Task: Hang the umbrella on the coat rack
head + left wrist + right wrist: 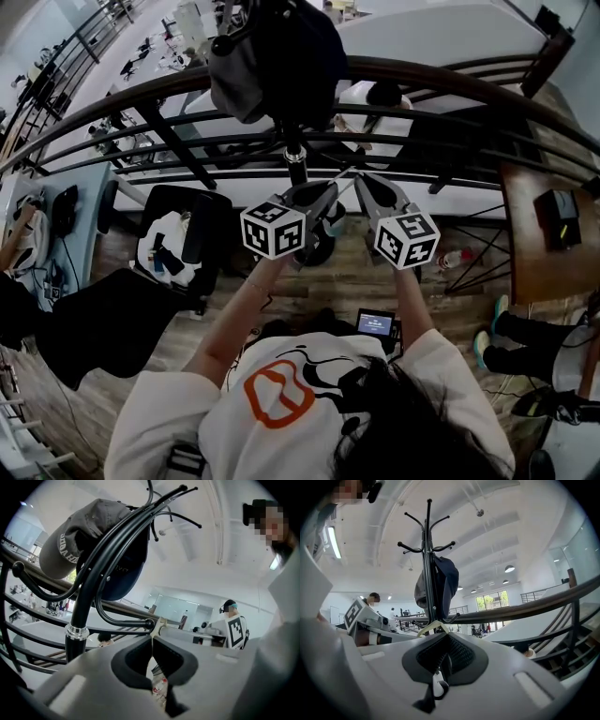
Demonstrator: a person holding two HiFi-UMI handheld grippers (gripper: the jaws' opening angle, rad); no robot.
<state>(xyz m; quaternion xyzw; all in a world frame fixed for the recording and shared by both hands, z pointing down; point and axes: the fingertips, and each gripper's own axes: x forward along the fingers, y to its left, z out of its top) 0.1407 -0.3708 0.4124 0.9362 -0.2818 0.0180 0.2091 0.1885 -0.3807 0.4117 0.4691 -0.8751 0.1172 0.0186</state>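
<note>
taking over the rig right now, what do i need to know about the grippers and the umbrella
Left gripper: shut on the beige umbrella strap, right beside the ball tip of a lower hook.
Right gripper: shut on the same strap loop, facing the coat rack.
Things: a cap hangs on the rack; the umbrella's body is not clearly in view.
Done: the strap is at the hook.
Left: the loop does not show over the hook yet; probably slip it on, then open both.
</note>
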